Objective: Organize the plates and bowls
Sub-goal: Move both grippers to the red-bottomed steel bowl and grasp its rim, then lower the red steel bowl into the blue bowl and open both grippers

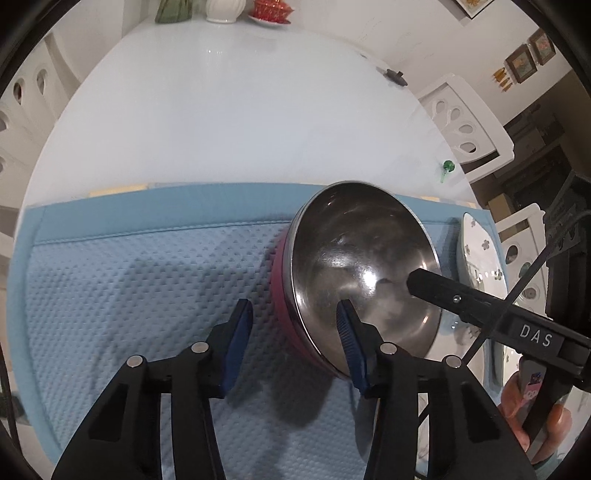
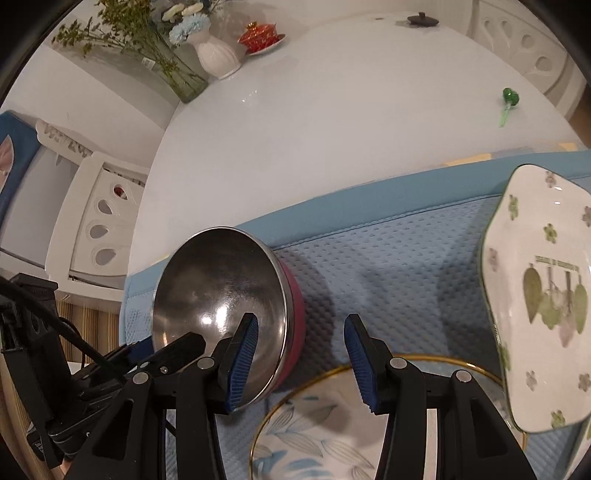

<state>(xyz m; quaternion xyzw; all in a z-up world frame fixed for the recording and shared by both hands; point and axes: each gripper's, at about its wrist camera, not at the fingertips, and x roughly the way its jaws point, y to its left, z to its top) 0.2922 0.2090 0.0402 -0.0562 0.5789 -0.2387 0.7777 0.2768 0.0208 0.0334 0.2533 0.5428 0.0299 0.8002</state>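
Two tongs are near one shiny metal bowl [image 1: 364,273] with a pink outside. The bowl is tipped up on its side on a blue bumpy mat [image 1: 147,280], so its open mouth faces the cameras.

The left tongs [image 1: 295,325] are wide open. One blue finger sits in front of the bowl's shiny inside, and the other finger [image 1: 236,343] is out over the mat. The bowl's rim is between them, but they do not squeeze it.

The right tongs [image 2: 301,354] are wide open too. Their left blue finger [image 2: 242,363] is in front of the bowl's inside, and the right finger is over the mat past the pink side. They hold nothing. In the left view, one black finger of the right tongs [image 1: 476,302] reaches into the bowl from the right.

A round plate [image 2: 317,432] with a gold rim and blue leaves lies flat on the mat, just beside the bowl and under the right tongs. A white plate [image 2: 546,299] with small flowers and green leaves is tilted up at the right side of the mat.

The mat lies on a white surface [image 1: 229,110]. Far back on it are a white vase [image 2: 216,55] with flowers, a red dish [image 2: 260,37], a small dark thing [image 2: 421,19] and a little green thing [image 2: 509,98]. White chairs [image 2: 96,229] stand around the surface.
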